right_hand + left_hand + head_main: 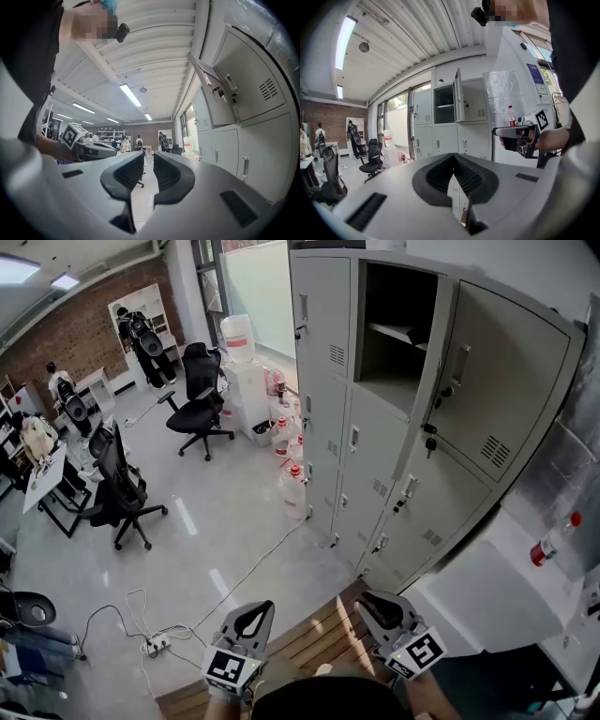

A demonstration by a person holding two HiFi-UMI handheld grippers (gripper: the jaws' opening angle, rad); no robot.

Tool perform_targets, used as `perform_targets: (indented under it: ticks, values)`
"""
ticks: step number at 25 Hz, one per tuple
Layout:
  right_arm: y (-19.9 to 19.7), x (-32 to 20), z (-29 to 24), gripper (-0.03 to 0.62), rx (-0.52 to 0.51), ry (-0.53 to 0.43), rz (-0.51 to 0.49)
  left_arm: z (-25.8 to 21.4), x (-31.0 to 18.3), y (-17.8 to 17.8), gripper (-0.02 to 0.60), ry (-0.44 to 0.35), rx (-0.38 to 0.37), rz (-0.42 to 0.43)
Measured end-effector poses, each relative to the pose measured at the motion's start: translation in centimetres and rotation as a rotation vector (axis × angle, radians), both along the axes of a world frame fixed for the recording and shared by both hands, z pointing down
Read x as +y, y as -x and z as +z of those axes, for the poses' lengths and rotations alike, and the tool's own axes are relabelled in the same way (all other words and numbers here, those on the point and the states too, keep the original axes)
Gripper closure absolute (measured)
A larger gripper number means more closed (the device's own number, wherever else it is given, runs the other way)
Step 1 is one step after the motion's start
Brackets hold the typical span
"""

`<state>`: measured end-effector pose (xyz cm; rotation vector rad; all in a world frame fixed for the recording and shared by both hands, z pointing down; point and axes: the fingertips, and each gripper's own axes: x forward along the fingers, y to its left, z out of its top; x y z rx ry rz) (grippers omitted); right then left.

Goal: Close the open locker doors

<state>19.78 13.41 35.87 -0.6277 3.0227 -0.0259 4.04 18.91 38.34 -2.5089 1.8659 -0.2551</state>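
I hold both tools low, well short of the lockers (370, 465), since nothing needs grasping yet. The left gripper (251, 615) has its fingers clenched tip to tip on nothing. The right gripper (380, 607) keeps its fingers a little apart, also empty. The open door (458, 96) is in the top row, middle column. It is swung out edge-on at the right edge of its compartment (398, 334). The other doors I can see sit flush. I judge it wants a push on its face, not a grip.
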Motion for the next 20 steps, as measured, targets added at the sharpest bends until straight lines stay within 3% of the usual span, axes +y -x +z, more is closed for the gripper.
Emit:
perform_targets:
  ticks: [8,20]
  values:
    - [1.7,-4.0,2.3,0.522,0.008,0.045,0.043,1.7,-3.3,2.6,0.572,0.006,0.013,0.017]
    - [11.0,-10.0,7.8,0.522,0.062,-0.003,0.122,7.7,-10.0,13.3,0.572,-0.013,0.046,0.076]
